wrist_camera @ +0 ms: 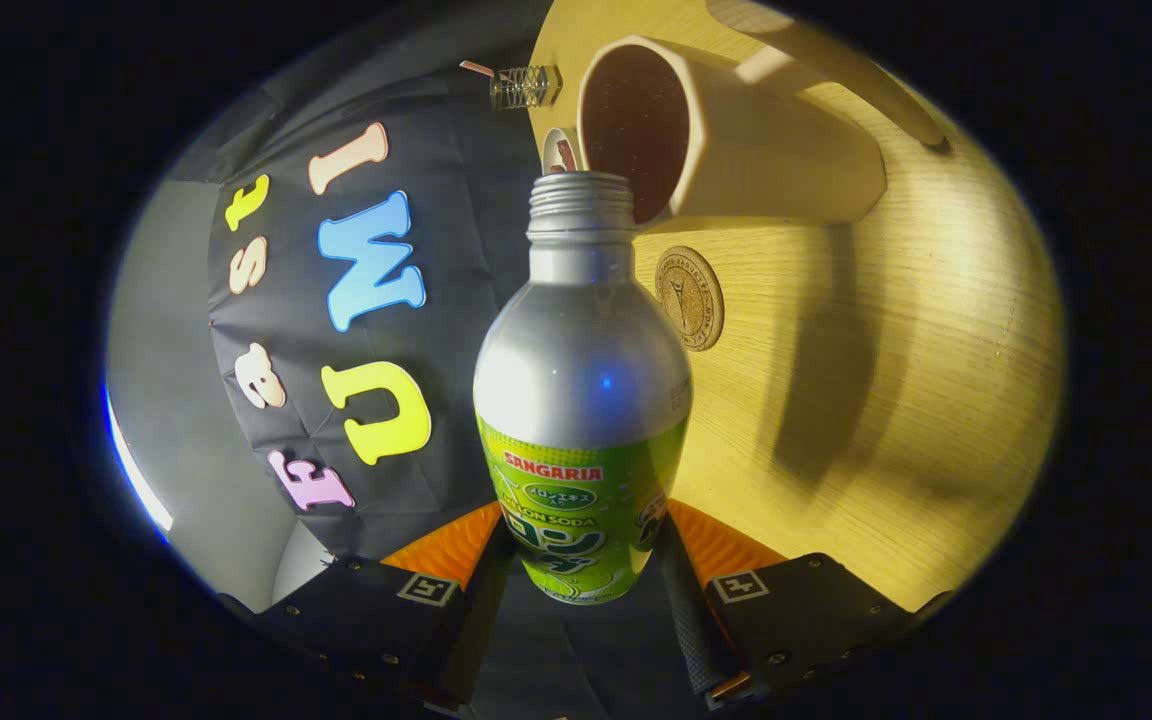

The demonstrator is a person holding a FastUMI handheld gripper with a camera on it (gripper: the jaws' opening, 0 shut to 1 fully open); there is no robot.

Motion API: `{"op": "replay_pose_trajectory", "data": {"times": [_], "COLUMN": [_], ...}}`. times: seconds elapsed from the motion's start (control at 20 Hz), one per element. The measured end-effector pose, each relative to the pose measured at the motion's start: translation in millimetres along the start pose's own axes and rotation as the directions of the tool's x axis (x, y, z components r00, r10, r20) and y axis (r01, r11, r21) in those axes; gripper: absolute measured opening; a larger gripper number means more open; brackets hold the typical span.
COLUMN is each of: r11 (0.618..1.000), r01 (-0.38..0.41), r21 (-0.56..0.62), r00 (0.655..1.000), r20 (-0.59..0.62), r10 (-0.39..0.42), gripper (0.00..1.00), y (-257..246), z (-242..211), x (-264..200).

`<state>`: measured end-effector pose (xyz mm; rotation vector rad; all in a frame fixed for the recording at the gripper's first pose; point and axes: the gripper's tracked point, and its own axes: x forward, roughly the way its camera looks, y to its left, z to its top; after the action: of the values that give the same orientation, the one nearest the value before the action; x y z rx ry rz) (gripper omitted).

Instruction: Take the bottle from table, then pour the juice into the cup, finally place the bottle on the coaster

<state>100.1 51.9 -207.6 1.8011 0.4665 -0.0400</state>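
The bottle (pixel 581 400), silver metal with a green label round its lower half, sat clamped between the 2 fingers of the gripper (pixel 584 580), one finger pressing on each side of the labelled part. Its threaded neck was uncapped and pointed forward, away from the fingers, with the open mouth just beside the rim of the cup (pixel 726 140). The whole scene appeared rolled sideways, so the bottle was tipped over toward the cup and held clear of the wooden surface (pixel 886 380). The cup was a pale, faceted vessel with a dark inside, standing on the surface beyond the bottle's mouth. A round cork-coloured coaster (pixel 689 297) lay flat on the surface just beside the bottle's shoulder and near the cup's base, apart from both. Behind the cup's rim stood a small clear glass item (pixel 526 87), too small to identify.
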Motion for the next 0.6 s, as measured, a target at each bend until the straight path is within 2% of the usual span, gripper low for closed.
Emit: {"op": "replay_pose_trajectory", "data": {"times": [0.6], "r11": [0.994], "r01": [0.000], "r21": [0.107], "r00": [1.000], "r20": [-0.010], "r10": [0.001], "gripper": [0.77], "y": [13], "z": [1], "x": [1]}}
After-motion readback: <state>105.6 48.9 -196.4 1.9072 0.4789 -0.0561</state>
